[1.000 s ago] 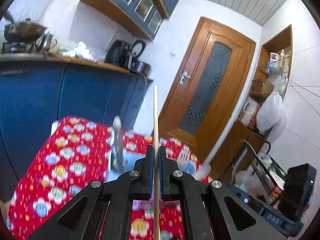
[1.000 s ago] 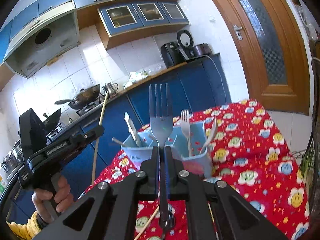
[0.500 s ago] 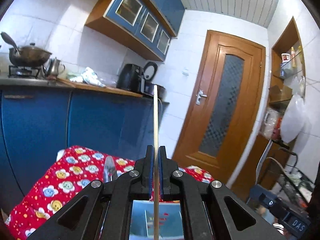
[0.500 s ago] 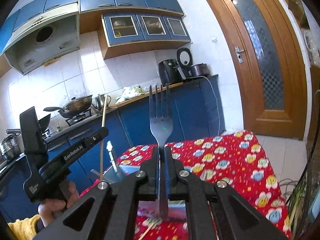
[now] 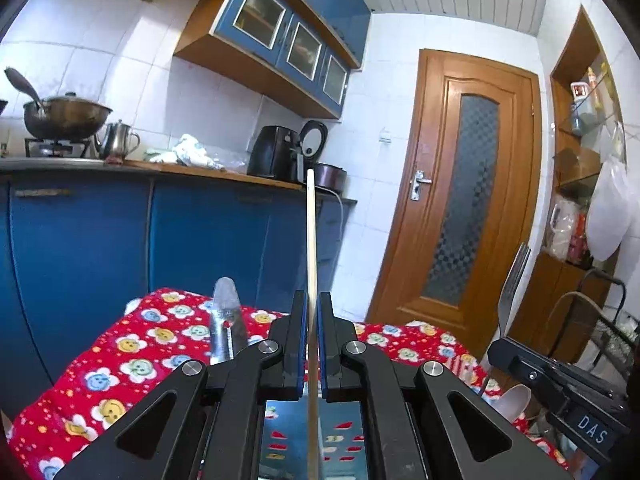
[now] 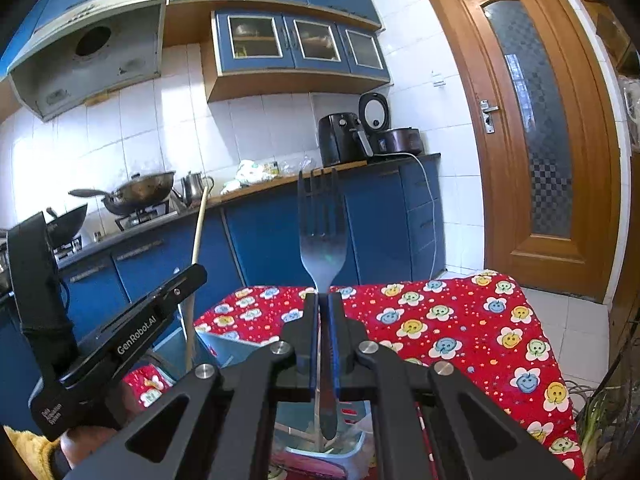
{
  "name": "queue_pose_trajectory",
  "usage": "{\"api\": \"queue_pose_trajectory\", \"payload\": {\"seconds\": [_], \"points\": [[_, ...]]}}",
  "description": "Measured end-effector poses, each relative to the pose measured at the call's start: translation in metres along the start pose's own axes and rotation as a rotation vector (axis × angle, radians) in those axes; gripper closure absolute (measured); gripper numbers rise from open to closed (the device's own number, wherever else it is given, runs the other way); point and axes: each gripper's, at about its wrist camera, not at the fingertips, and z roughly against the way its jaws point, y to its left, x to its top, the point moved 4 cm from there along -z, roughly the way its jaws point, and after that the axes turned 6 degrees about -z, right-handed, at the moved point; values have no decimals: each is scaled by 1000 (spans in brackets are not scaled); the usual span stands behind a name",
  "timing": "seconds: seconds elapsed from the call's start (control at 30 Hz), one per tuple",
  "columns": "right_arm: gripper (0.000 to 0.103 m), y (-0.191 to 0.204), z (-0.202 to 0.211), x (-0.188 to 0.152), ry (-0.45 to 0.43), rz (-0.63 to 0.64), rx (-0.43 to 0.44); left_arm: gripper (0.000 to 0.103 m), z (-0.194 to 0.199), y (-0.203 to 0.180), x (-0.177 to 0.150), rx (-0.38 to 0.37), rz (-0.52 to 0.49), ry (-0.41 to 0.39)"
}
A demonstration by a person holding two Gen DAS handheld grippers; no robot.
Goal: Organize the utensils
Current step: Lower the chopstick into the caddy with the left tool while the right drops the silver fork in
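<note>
- We find the left gripper [image 5: 311, 344] clamped on a chopstick [image 5: 311, 240]. The stick stands upright between the pads, its top well above them and its lower length running down over the holder [image 5: 280, 440].
- We find the right gripper [image 6: 323, 344] clamped on a fork [image 6: 322, 232], tines up, handle end hanging down into the holder [image 6: 224, 346].
- The holder, pale blue plastic, sits on the surface [image 6: 460, 320] under a red flowered cloth, directly beneath both grippers.
- Handling, chopstick: we judge it light, stiff and thin. It could pivot or slide in a grip this narrow, so a hold near mid-length looks soundest.
- Handling, fork: we judge it rigid metal, heavier and smooth. The flat neck below the tines, where it is now pinched, gives the pads the best bearing, and a polished handle may slip if released high.
- A pale utensil [image 5: 226, 320] already stands in the holder; we cannot say from this view whether it is a spoon or a knife.
- Hidden: the holder's compartments are largely covered by both gripper bodies, so we cannot tell which section lies under either utensil.
- Hidden: the chopstick's lower tip is cut off at the frame edge, and contact with the holder floor cannot be confirmed.
- Only a hand [image 6: 96, 440] and a yellow sleeve show of the person.
</note>
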Motion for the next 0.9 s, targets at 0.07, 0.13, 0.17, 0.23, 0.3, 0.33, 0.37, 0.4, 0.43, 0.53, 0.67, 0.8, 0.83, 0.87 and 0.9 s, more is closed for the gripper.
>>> {"api": "queue_pose_trajectory", "payload": {"seconds": [0.07,0.13,0.17,0.23,0.3,0.33,0.37,0.4,0.43,0.53,0.67,0.8,0.83,0.87,0.9], "points": [[96,1,-3,-3,17,-2,1,98,2,0,0,-7,-3,3],[95,1,-4,-5,26,-12,1,90,2,1,-1,-13,0,18],[92,1,-4,-5,27,-16,0,88,2,0,-1,-15,1,23],[82,0,-2,-4,22,-21,-4,81,4,1,-1,-23,6,29],[79,1,0,-3,14,-20,-3,80,6,1,0,-30,11,34],[79,2,2,-2,10,-18,-5,80,8,0,1,-33,11,36],[78,3,4,0,4,-18,-4,80,9,-1,1,-36,12,40],[78,3,6,1,1,-20,-1,80,11,0,2,-42,14,43],[78,4,8,2,-4,-24,4,80,13,0,3,-48,15,45],[77,8,15,6,-18,-21,7,80,19,0,7,-49,13,52],[76,14,23,6,-17,-14,3,80,29,0,10,-62,11,70],[73,17,30,4,-12,-22,6,80,40,0,10,-80,-3,95],[72,17,33,2,-11,-24,4,80,44,0,11,-81,-7,98],[72,18,36,1,-8,-26,0,80,47,1,11,-81,-10,101],[72,19,38,0,-3,-28,-4,80,51,0,11,-84,-12,105]]}}
